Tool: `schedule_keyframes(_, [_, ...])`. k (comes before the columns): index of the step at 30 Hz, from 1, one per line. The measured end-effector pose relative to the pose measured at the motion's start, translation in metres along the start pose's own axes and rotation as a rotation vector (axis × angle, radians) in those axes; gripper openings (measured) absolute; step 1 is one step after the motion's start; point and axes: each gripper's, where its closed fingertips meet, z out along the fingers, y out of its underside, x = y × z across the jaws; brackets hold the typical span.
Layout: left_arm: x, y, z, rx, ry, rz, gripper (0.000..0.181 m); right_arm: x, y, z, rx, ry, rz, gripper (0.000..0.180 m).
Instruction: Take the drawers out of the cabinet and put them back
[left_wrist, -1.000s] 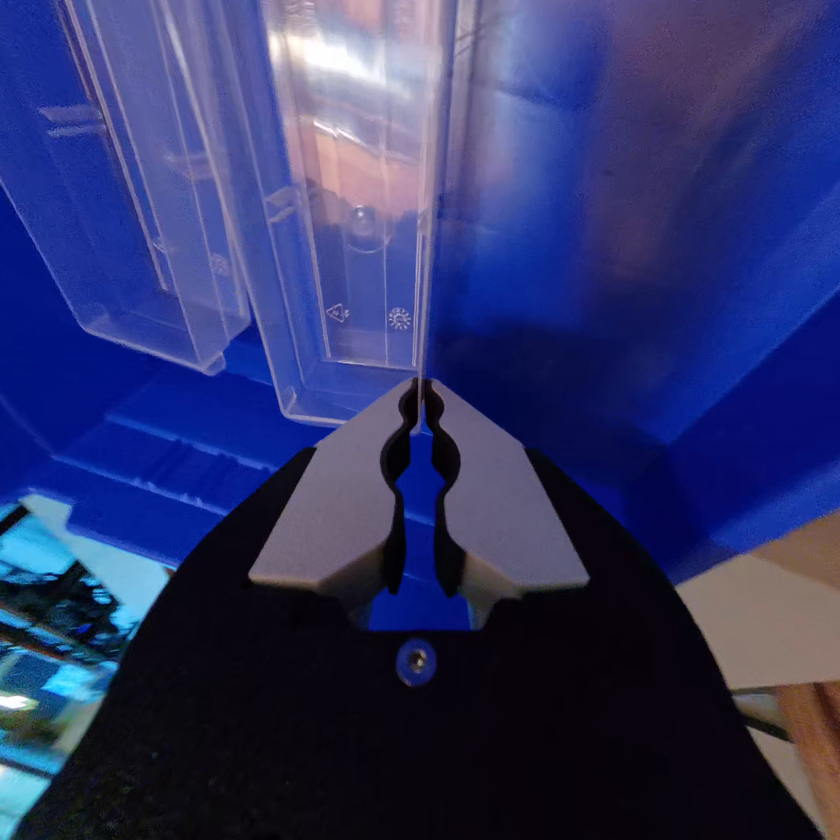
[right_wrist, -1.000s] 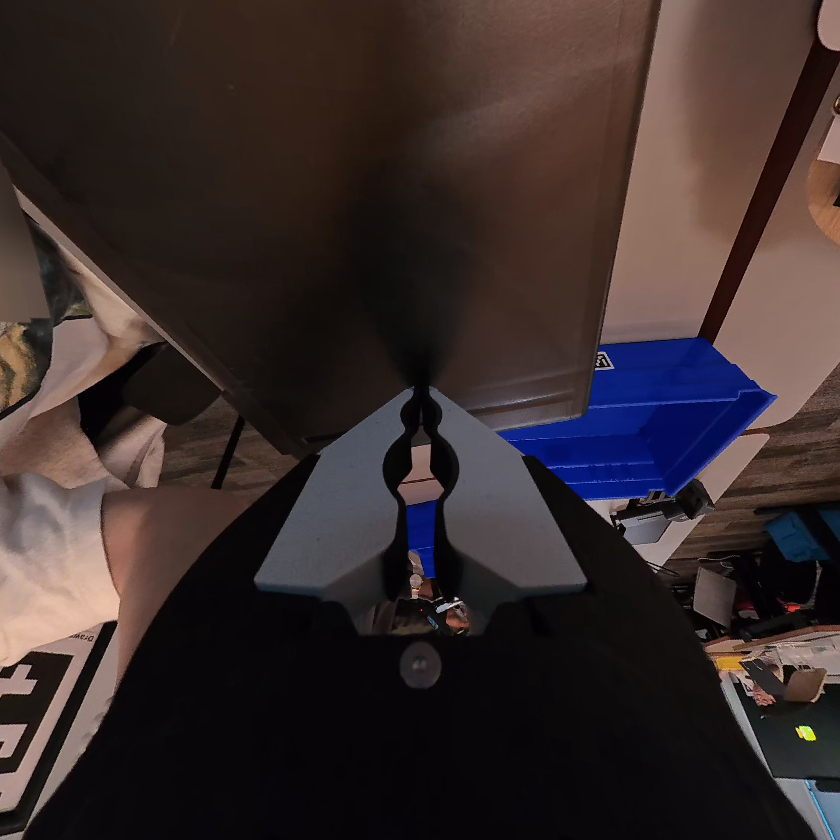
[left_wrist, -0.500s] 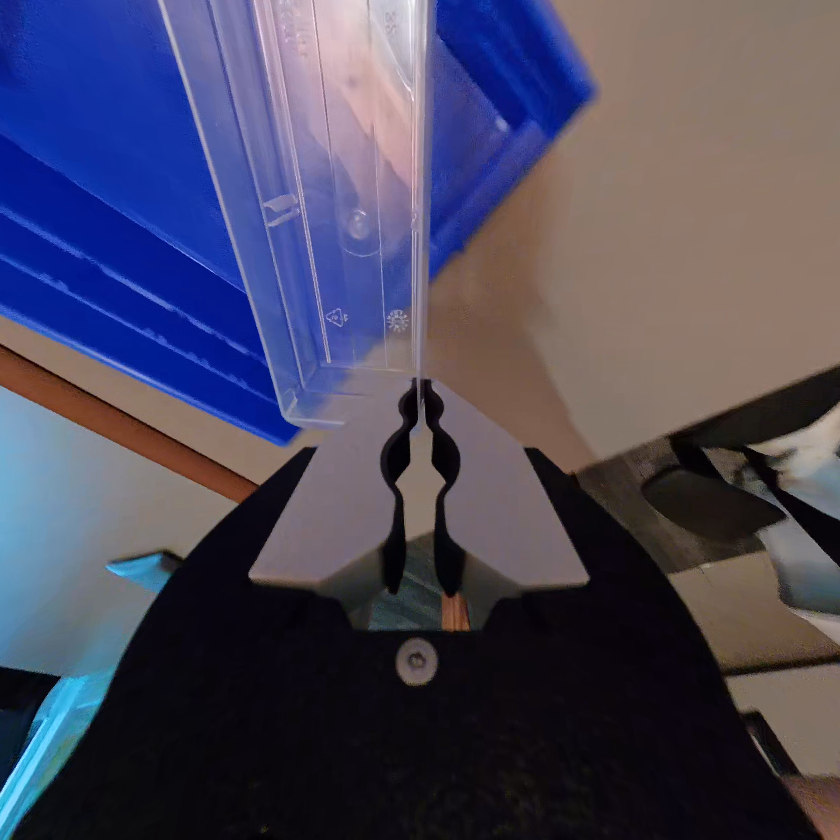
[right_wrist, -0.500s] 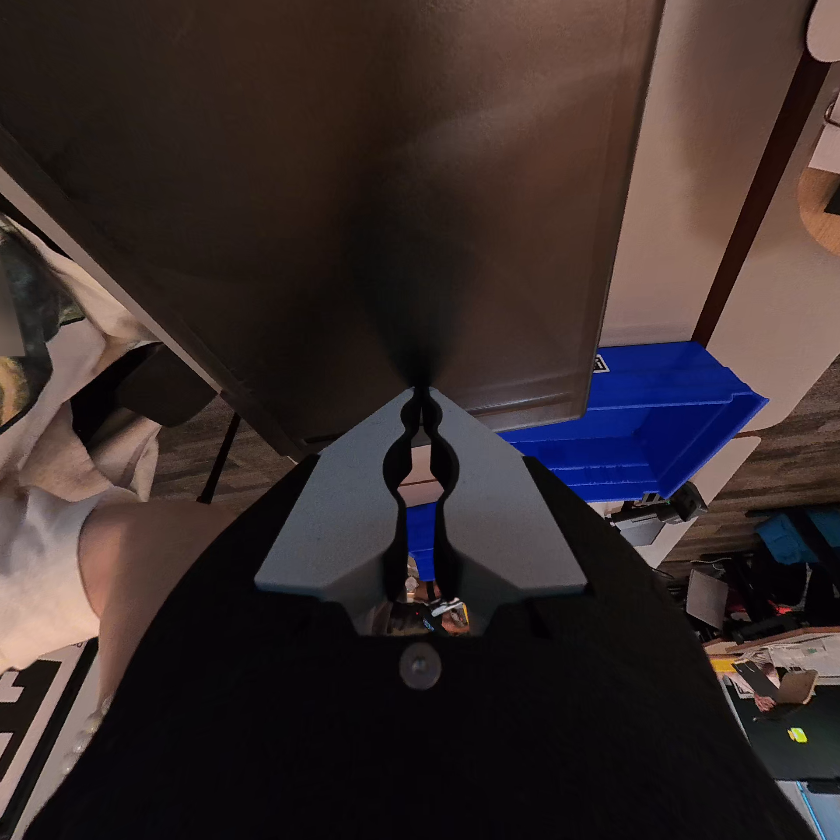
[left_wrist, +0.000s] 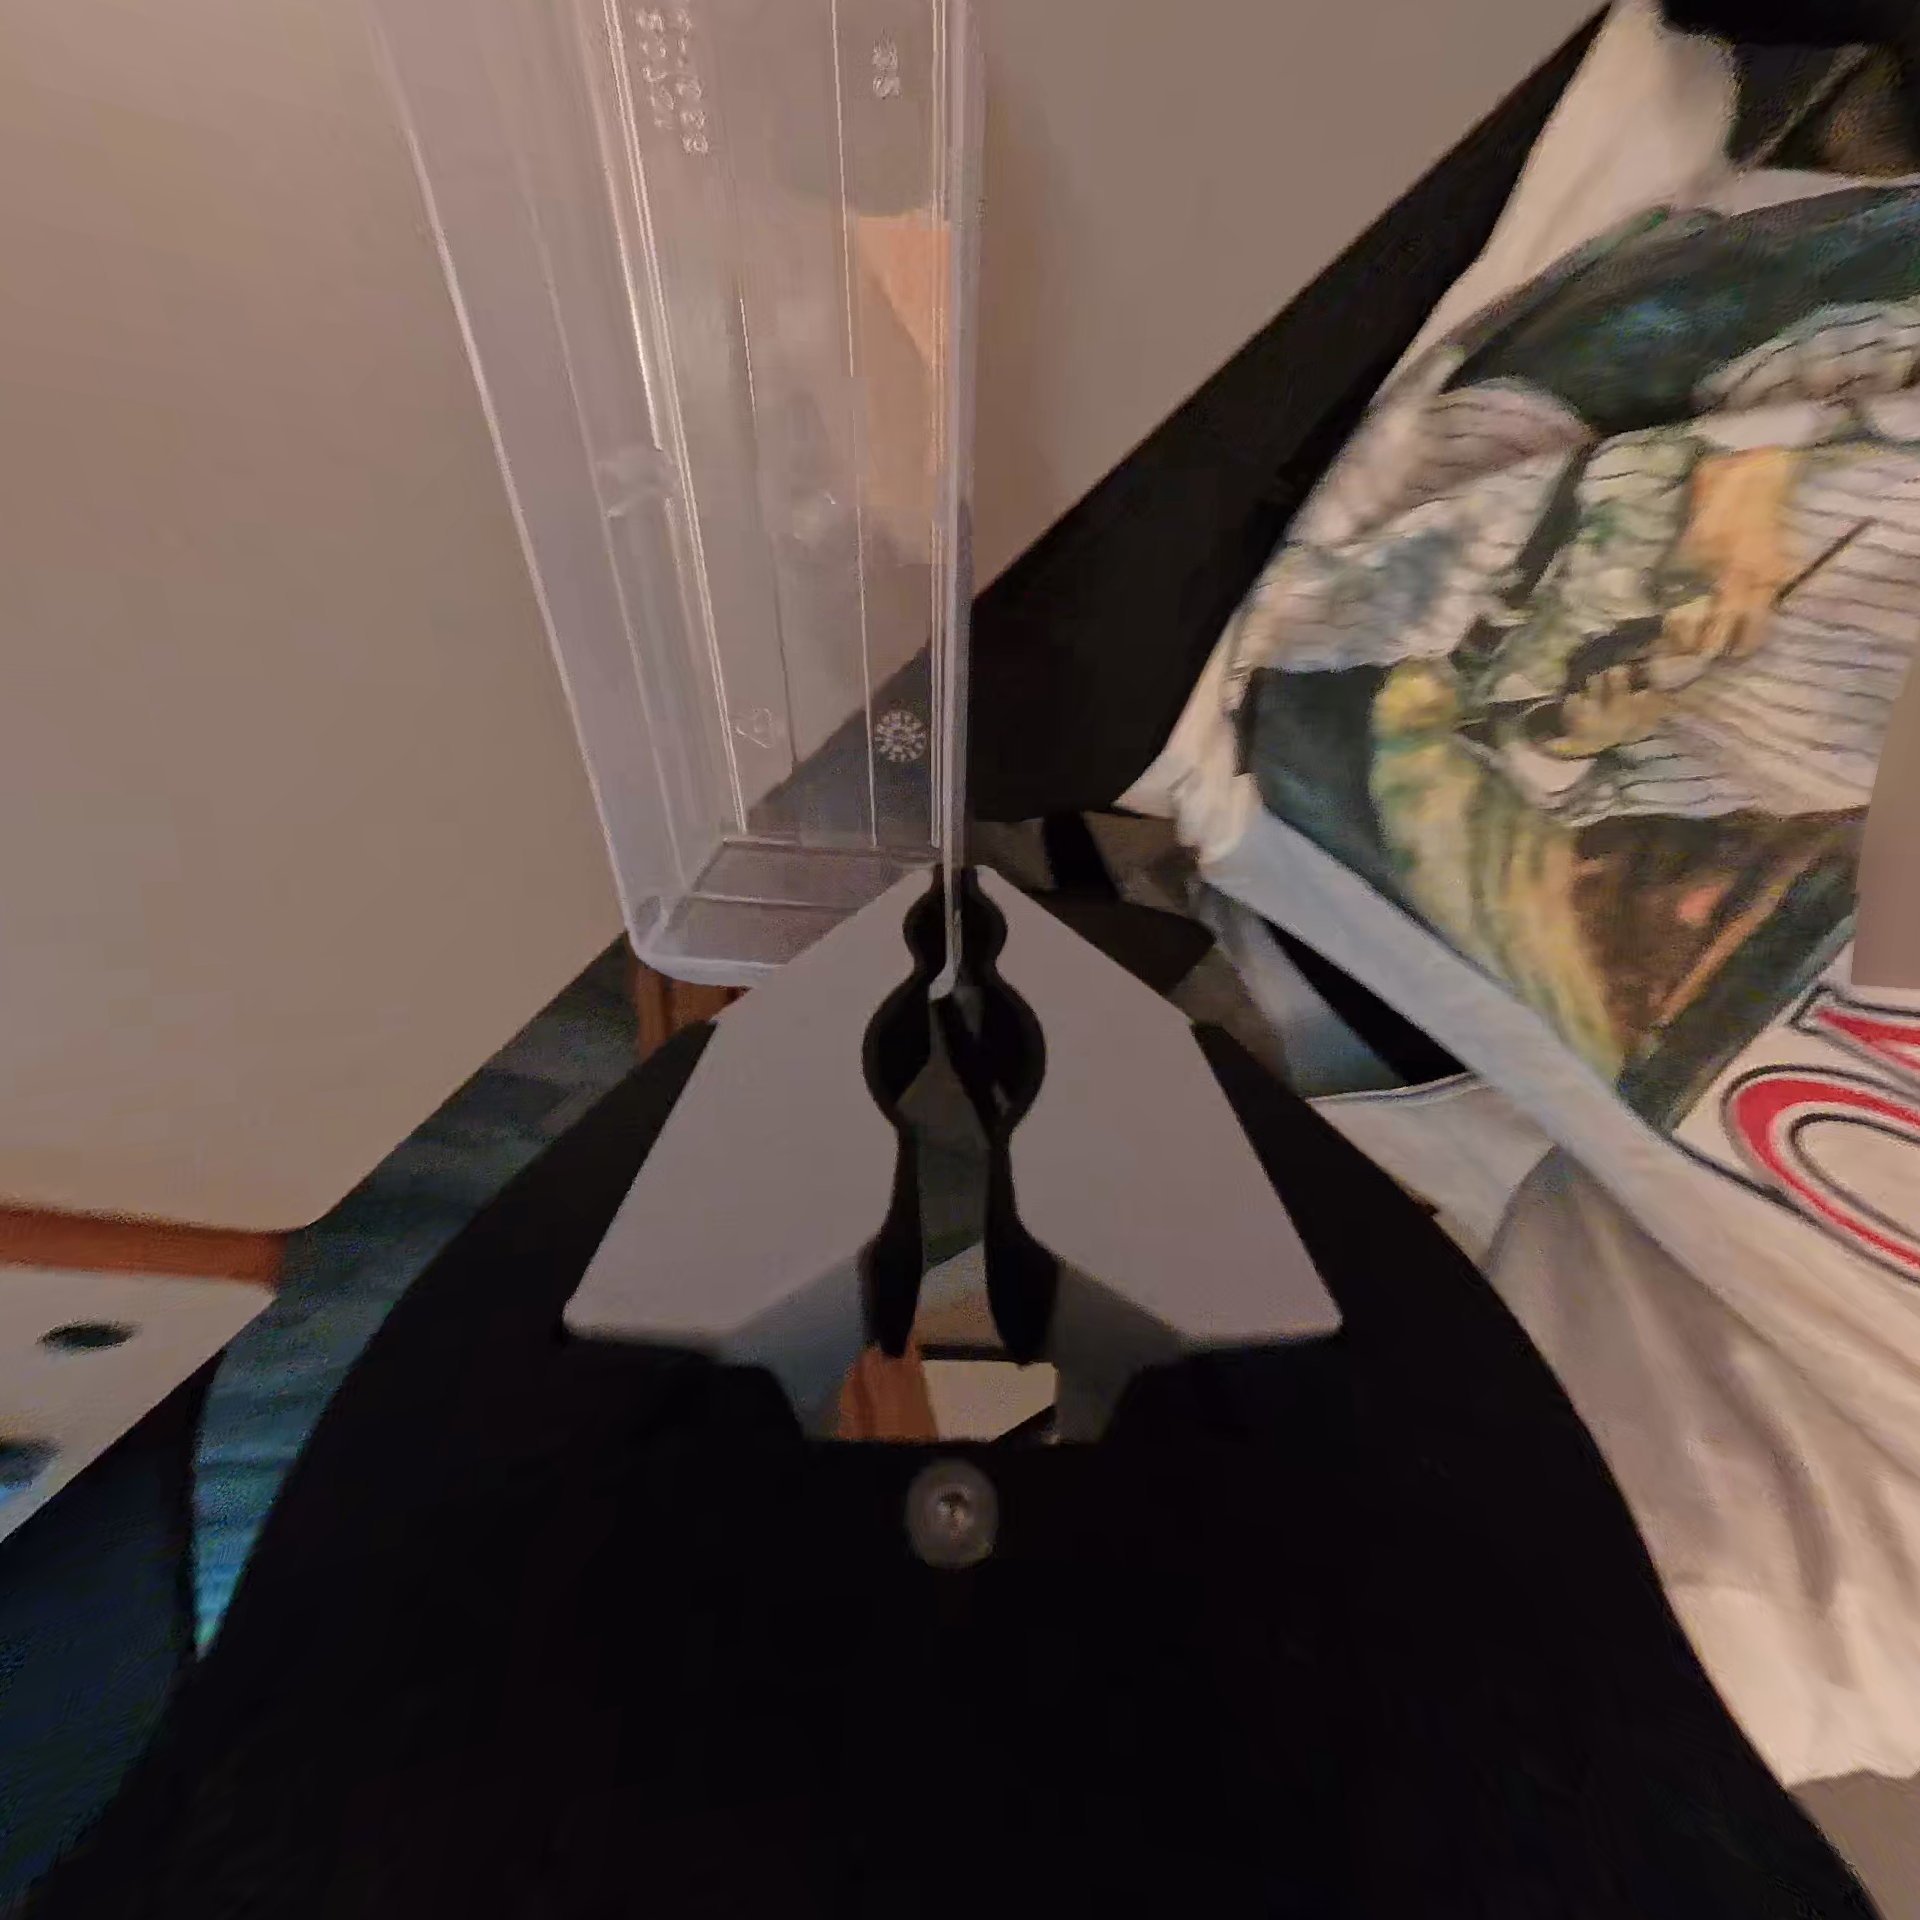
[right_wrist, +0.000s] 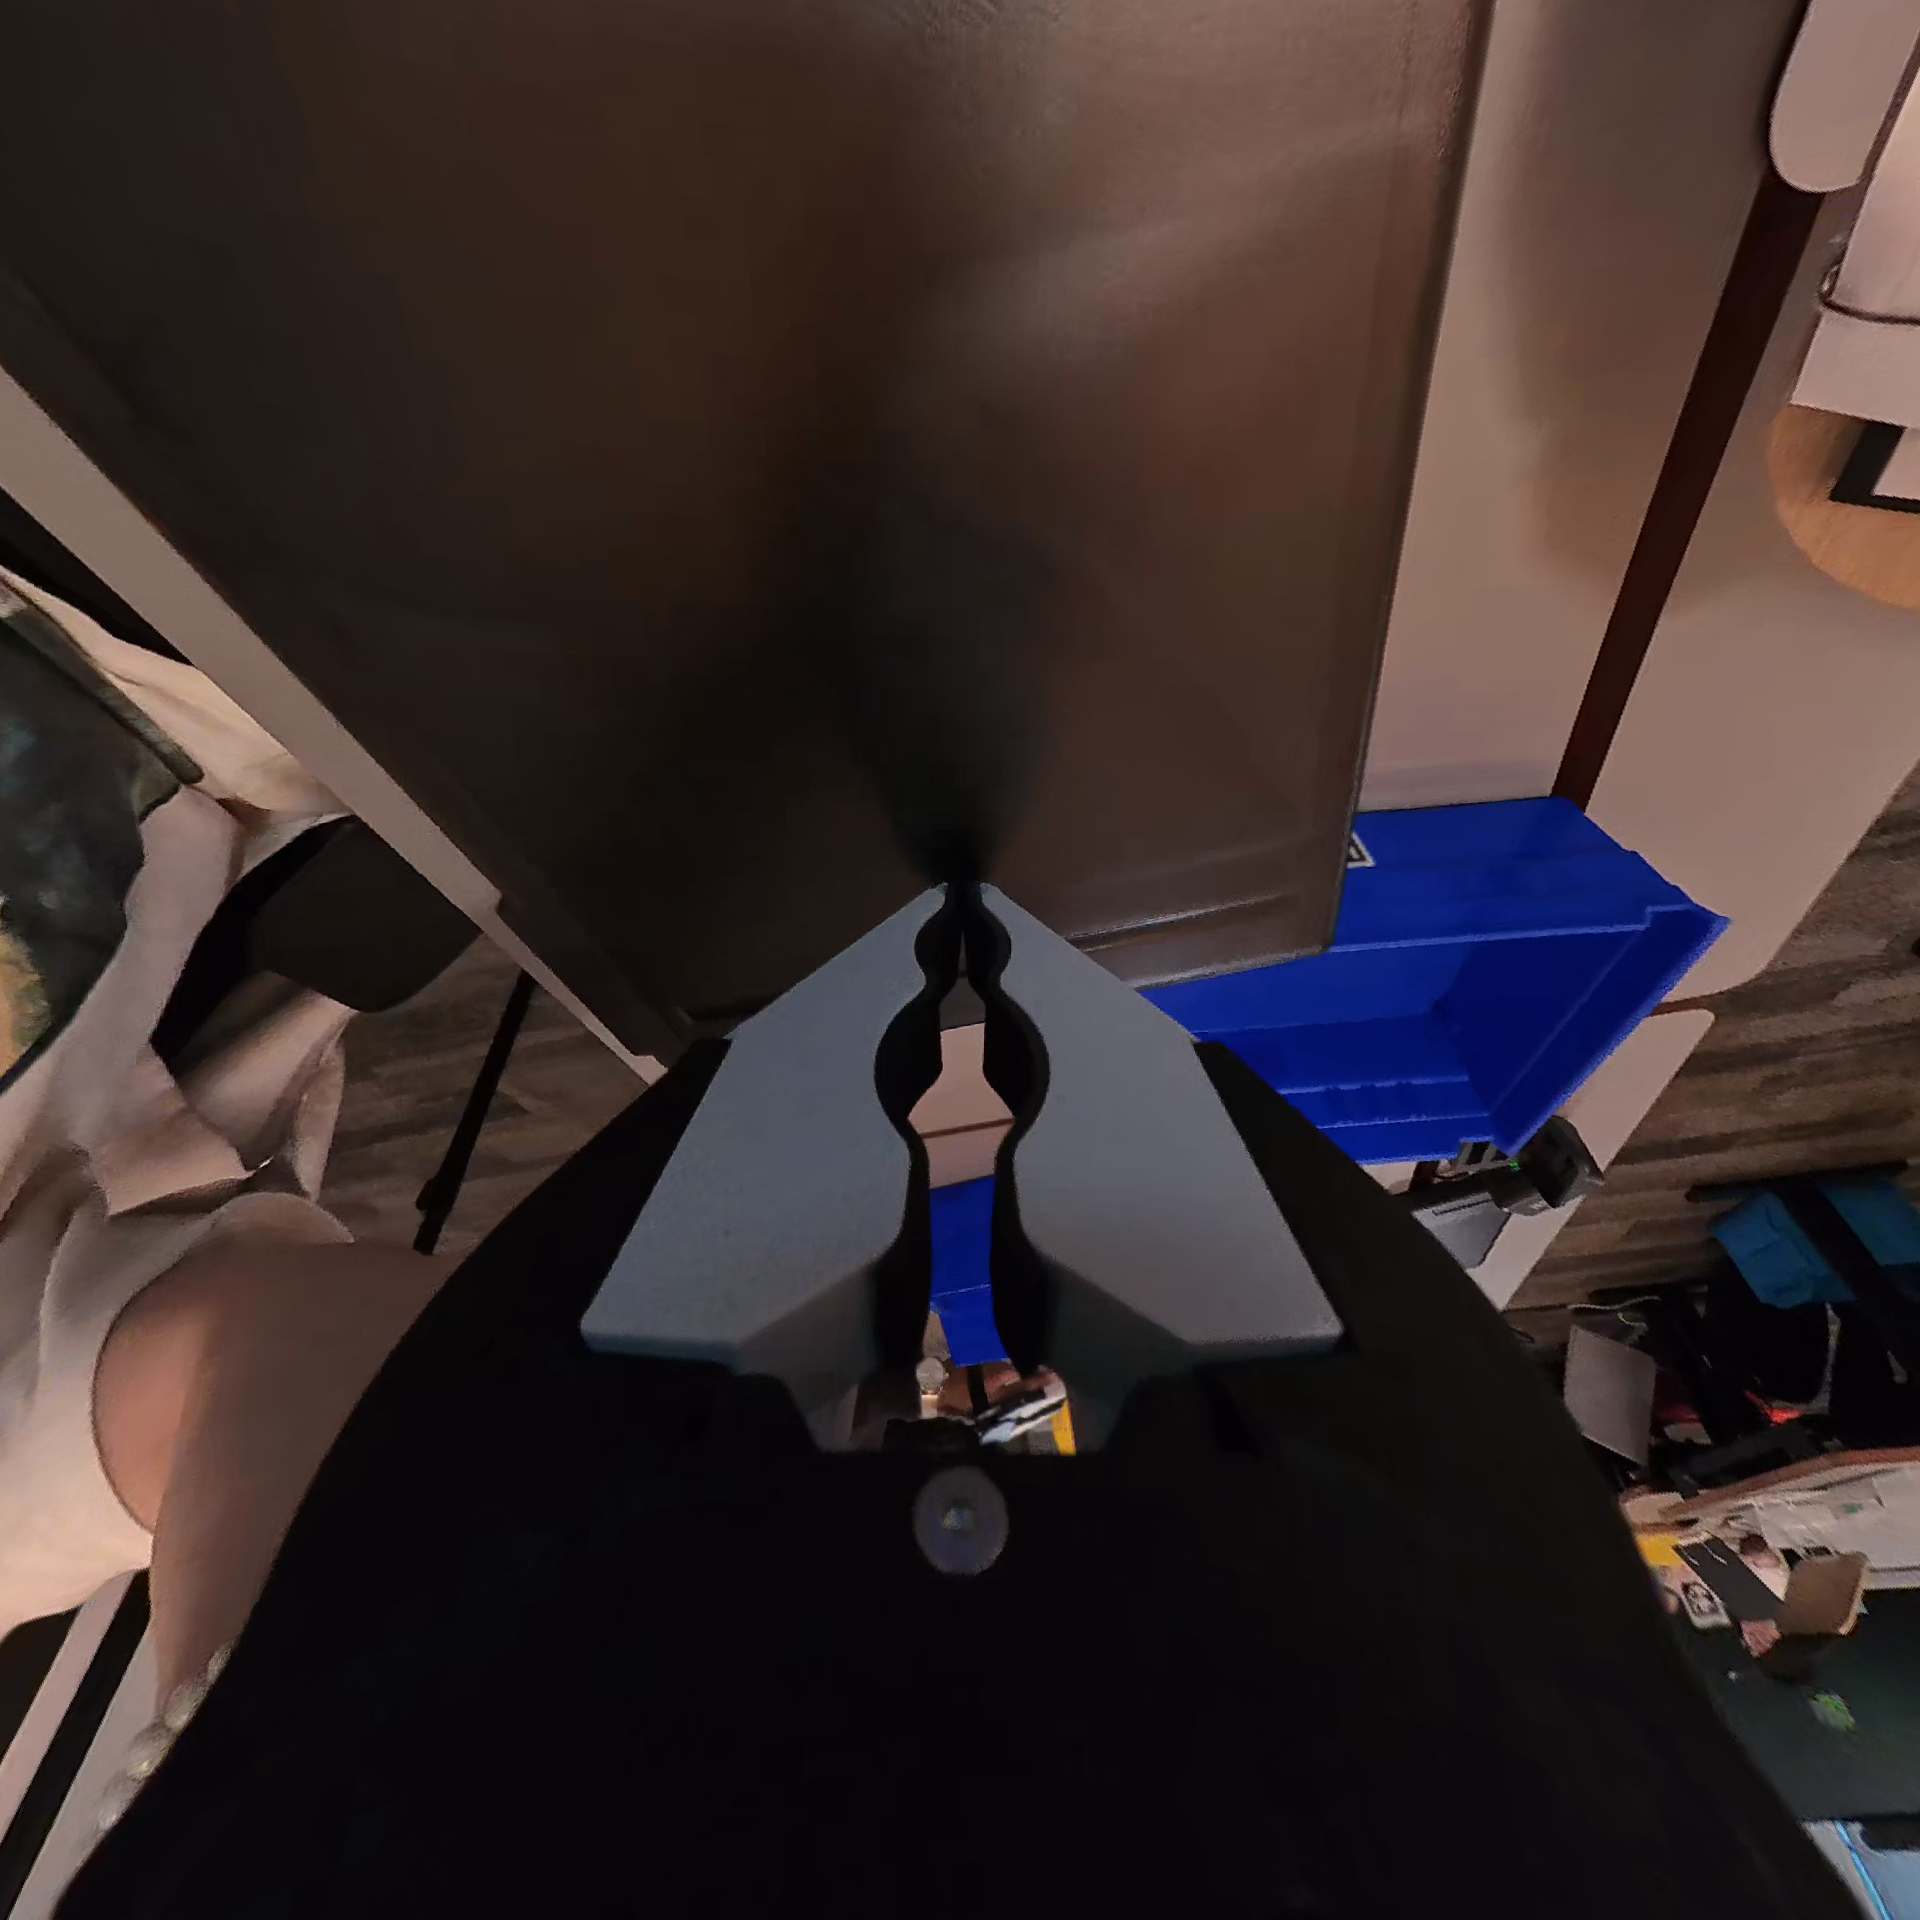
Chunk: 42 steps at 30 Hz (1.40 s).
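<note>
Left gripper (left_wrist: 954, 914) pinches 1 thin side wall of clear drawer (left_wrist: 717, 468), held above pale table (left_wrist: 208, 623). Right gripper (right_wrist: 961, 904), fingers pressed together on edge of dark cabinet (right_wrist: 779, 416). Beyond: blue bin (right_wrist: 1455, 997), person's printed shirt (left_wrist: 1558, 623).

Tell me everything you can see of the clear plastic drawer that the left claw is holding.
The drawer is a long, narrow box of clear, colourless plastic with thin walls, small moulded marks and raised ribs. It looks empty. It points away from the camera, above a pale table, and touches nothing else visible. The left claw is shut on one thin long wall near the drawer's near end; that wall is seen edge-on. The far end is out of the picture.
</note>
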Motion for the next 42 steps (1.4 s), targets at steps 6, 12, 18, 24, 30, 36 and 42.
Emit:
schedule_keyframes(6, [0.056, -0.034, 0.05, 0.006, 0.008, -0.04, 0.0, 0.0, 0.0, 0.0, -0.022, 0.018, 0.003, 0.0])
schedule_keyframes(12, [0.074, -0.084, 0.063, 0.089, -0.055, -0.039, 0.0, 0.0, 0.0, 0.0, 0.01, -0.023, 0.01, 0.0])
schedule_keyframes(18, [0.082, -0.126, 0.065, 0.132, -0.062, -0.035, 0.0, 0.0, 0.0, 0.0, 0.05, -0.041, 0.018, 0.0])
schedule_keyframes(24, [0.084, -0.156, 0.058, 0.176, -0.084, -0.064, 0.0, 0.0, 0.0, 0.0, 0.058, -0.05, 0.011, 0.0])
schedule_keyframes(30, [0.082, -0.167, 0.054, 0.193, -0.045, -0.152, 0.0, 0.0, -0.001, 0.0, 0.091, -0.071, 0.009, 0.0])
schedule_keyframes(36, [0.089, -0.175, 0.049, 0.215, -0.007, -0.195, 0.0, 0.0, -0.001, 0.0, 0.102, -0.073, 0.004, 0.0])
schedule_keyframes(42, [0.094, -0.179, 0.039, 0.234, -0.015, -0.231, 0.0, 0.0, -0.001, 0.0, 0.109, -0.074, 0.005, 0.0])
